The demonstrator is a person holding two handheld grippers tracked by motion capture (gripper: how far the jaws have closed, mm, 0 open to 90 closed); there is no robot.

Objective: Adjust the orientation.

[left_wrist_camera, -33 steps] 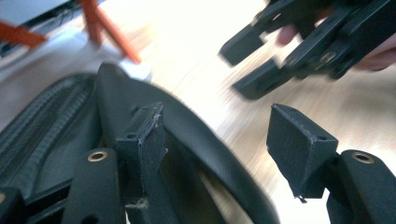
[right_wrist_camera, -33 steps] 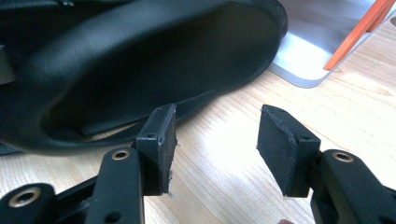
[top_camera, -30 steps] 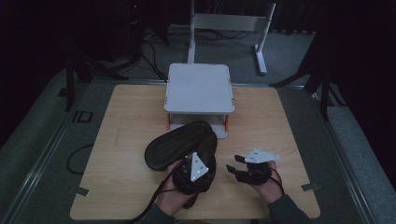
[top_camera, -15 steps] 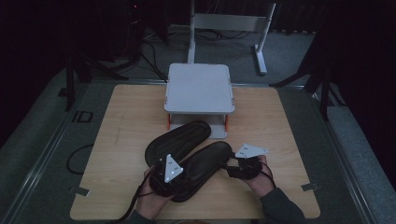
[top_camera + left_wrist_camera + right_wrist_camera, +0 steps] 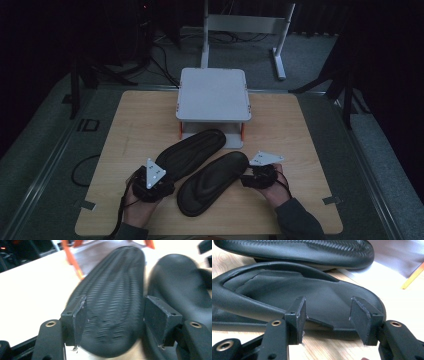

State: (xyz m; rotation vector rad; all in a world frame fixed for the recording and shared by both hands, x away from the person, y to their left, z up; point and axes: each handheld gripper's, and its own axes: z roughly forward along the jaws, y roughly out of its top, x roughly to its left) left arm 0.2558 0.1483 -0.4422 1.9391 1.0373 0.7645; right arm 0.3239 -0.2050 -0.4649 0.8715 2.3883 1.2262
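Two black slippers lie side by side on the wooden table (image 5: 135,125). The left one, sole-up with a ribbed tread (image 5: 192,150) (image 5: 112,290), has its near end between the jaws of my left gripper (image 5: 166,181) (image 5: 115,320). Those jaws have just been opening a little, but both pads still touch its sides. The right slipper (image 5: 212,182) (image 5: 287,290) lies strap-up. My right gripper (image 5: 246,177) (image 5: 325,315) stands open at its right end, its pads apart over the rim. The sole-up slipper (image 5: 294,250) sits just beyond it in the right gripper view.
A grey platform on orange legs (image 5: 214,95) stands at the table's far middle, just behind the slippers' far ends. A metal stand (image 5: 245,22) and cables are on the floor beyond. Bare wood (image 5: 300,135) lies left and right of the slippers.
My left gripper moved left, drawing the sole-up slipper off the other one, so the two now lie side by side. The right gripper shifted only slightly left.
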